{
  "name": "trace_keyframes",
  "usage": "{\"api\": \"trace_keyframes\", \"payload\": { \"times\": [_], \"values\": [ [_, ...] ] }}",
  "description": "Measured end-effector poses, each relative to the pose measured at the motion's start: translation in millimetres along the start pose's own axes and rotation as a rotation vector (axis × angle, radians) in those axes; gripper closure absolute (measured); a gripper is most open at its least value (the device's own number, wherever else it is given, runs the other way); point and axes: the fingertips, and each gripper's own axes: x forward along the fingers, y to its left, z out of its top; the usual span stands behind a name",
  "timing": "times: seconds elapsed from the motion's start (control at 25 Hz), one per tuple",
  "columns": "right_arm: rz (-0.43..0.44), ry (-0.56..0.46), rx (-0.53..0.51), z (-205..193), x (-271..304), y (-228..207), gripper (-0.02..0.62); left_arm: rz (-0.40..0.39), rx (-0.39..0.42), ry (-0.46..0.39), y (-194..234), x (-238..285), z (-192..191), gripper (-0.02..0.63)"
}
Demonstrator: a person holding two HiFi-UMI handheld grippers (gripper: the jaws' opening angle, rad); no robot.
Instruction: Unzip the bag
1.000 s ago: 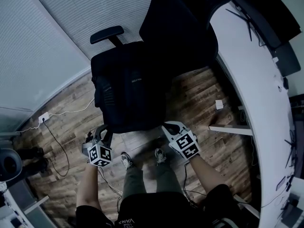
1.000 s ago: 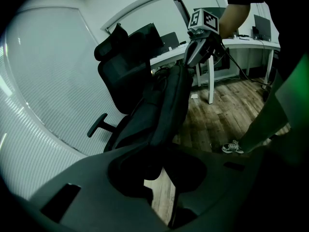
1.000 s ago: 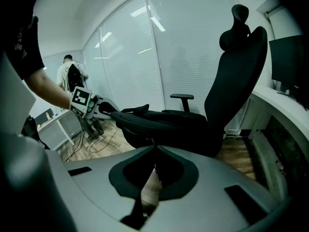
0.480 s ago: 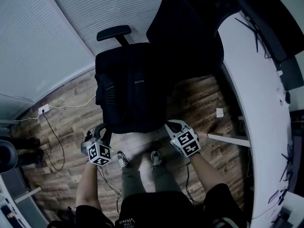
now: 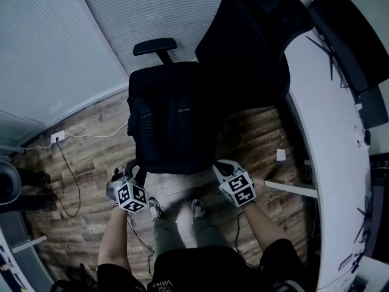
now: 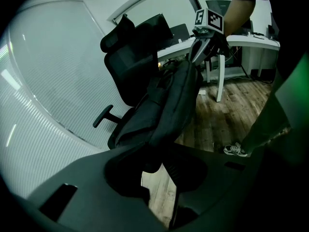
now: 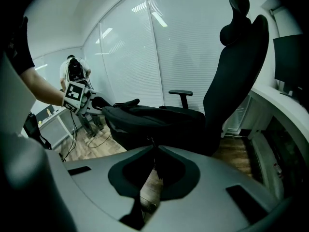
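Observation:
A black bag (image 5: 173, 120) lies flat on the seat of a black office chair (image 5: 255, 41). My left gripper (image 5: 135, 170) is at the bag's near left corner. In the left gripper view a fold of the bag (image 6: 169, 105) runs down between the jaws of the left gripper (image 6: 154, 170), which are opening slightly while still holding the fabric. My right gripper (image 5: 217, 164) is at the near right corner. In the right gripper view the right gripper (image 7: 155, 151) is shut on a thin zipper pull (image 7: 150, 141) hanging from the bag (image 7: 145, 117).
A white curved desk (image 5: 328, 114) runs along the right. The chair's armrest (image 5: 155, 46) juts out at the far side. A cable (image 5: 67, 175) trails over the wooden floor from a wall socket (image 5: 56, 137). The person's shoes (image 5: 155, 208) stand below the bag.
The head view has drifted, so the chair and bag sit further right in the picture. Both grippers stay at the bag's near corners.

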Motion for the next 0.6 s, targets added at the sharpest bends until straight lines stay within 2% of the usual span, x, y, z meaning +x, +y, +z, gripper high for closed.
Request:
{"api": "trace_keyframes", "payload": {
  "times": [0.24,0.32,0.4,0.44,0.6],
  "values": [
    [-0.013,-0.020,0.055,5.6,-7.7,9.6,0.545,0.006,-0.058,0.018,0.9,-6.1,-2.4,0.480],
    [-0.014,-0.032,0.069,7.2,-12.8,16.1,0.545,-0.009,-0.114,0.007,-2.3,-11.6,-2.8,0.447],
    [-0.020,-0.049,0.087,10.7,-19.5,21.8,0.545,-0.021,-0.170,-0.016,-4.8,-19.2,-0.5,0.383],
    [-0.025,-0.059,0.098,13.9,-22.9,24.3,0.545,-0.021,-0.186,-0.028,-4.8,-23.9,1.7,0.380],
    [-0.057,-0.106,0.146,28.3,-40.3,32.4,0.543,-0.006,-0.179,-0.074,-4.1,-45.3,16.4,0.380]
  ]
}}
